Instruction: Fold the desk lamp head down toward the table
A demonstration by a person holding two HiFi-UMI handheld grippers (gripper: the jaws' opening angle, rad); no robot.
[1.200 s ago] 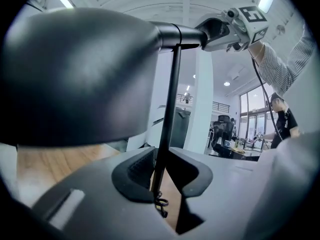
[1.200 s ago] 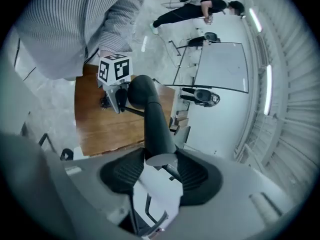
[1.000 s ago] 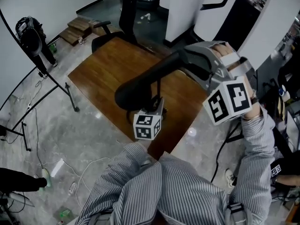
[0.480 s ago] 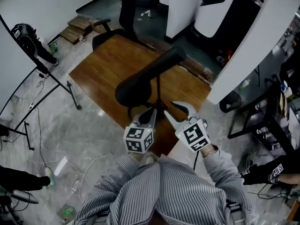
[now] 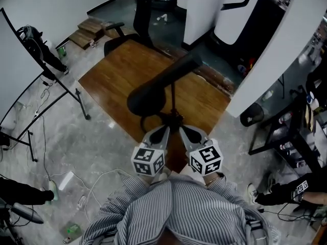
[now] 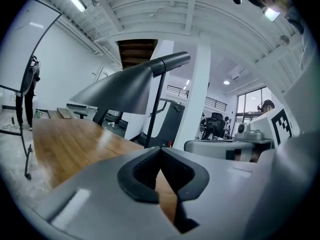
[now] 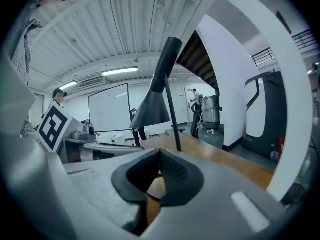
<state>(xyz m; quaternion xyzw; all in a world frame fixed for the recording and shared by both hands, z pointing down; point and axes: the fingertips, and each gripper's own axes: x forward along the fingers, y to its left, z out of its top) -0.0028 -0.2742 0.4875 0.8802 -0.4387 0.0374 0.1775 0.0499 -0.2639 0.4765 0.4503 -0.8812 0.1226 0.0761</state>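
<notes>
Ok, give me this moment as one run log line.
lamp head: above table, not held | left claw: closing, empty | right claw: shut, empty

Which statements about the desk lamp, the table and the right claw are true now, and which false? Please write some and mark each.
1. The desk lamp stands on a wooden table. True.
2. The right claw grips the lamp's pole. False: its jaws are shut on nothing; the pole stands beyond them.
3. The lamp head lies flat on the table. False: it hangs above the table.
4. A black office chair stands at the table's far side. True.
</notes>
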